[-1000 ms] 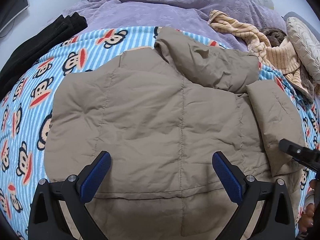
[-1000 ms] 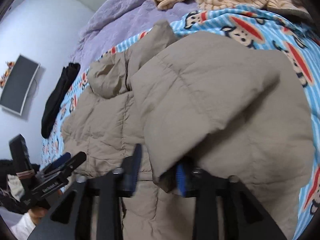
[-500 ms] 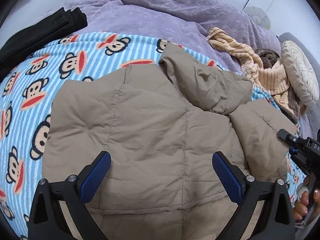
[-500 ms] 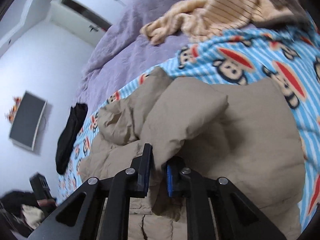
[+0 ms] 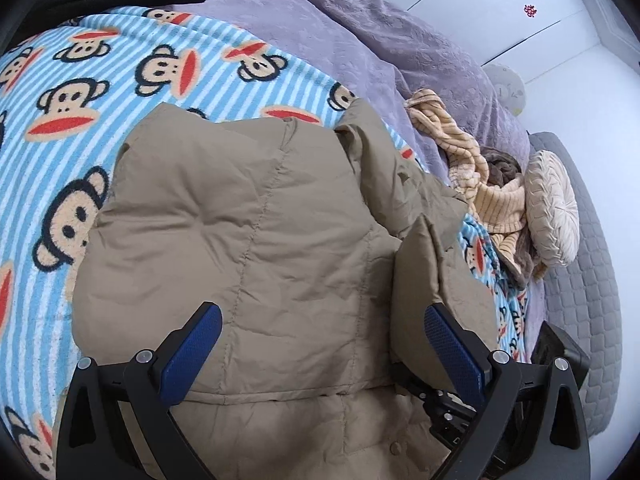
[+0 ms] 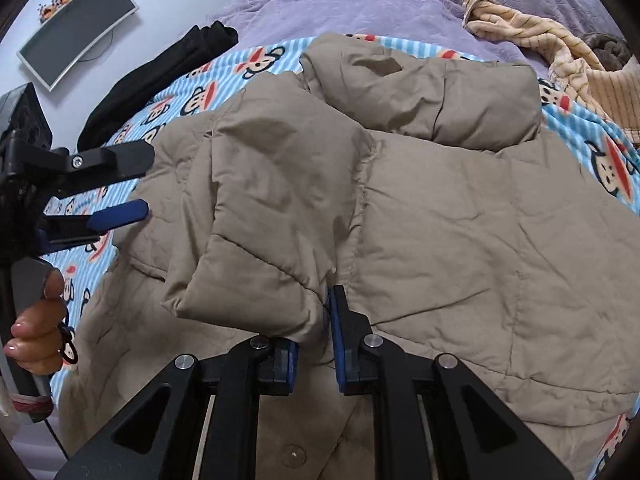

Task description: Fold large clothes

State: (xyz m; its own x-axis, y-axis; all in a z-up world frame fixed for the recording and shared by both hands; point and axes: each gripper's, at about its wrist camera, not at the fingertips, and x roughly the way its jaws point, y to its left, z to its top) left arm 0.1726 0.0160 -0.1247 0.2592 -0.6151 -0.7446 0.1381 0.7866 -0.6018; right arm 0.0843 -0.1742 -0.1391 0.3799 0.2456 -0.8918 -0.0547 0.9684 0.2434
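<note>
Left gripper [image 5: 320,344], left wrist view: 2 black fingers with blue ribbed pads [image 5: 192,354], spread wide, nothing between them. It hovers over the lower back panel of the beige quilted puffer jacket [image 5: 248,240]; whether the pads touch the fabric cannot be told. The jacket lies flat on the blue-and-white striped monkey-print blanket [image 5: 80,92], its long axis running away from the gripper, hem nearest, hood [image 5: 384,168] farthest. The right sleeve [image 5: 416,272] stands folded inward just beside the right-hand pad, with black parts of the other gripper below it. Beyond: purple quilt [image 5: 360,40], striped cream knit garment [image 5: 480,184], round pleated cushion [image 5: 552,208].

Right gripper [image 6: 314,332], right wrist view: jaws drawn nearly together, clamped on the cuff end of the sleeve [image 6: 260,232], a pinch of fabric visible between the blue pads. The sleeve is laid across the jacket's back [image 6: 480,220], pointing toward the jacket's left side; the hood [image 6: 432,96] lies ahead and right. The left gripper [image 6: 120,188] shows at the left edge, fingers parted, held in a hand [image 6: 36,332]. Beside it: black folded garment [image 6: 160,76], wall-mounted dark monitor [image 6: 76,28].

Judgement: the right gripper is the nearer tool for the sleeve. The next move turns on setting the cuff down across the back panel, square to the jacket's long axis. The far sleeve appears already tucked; this cannot be confirmed.
</note>
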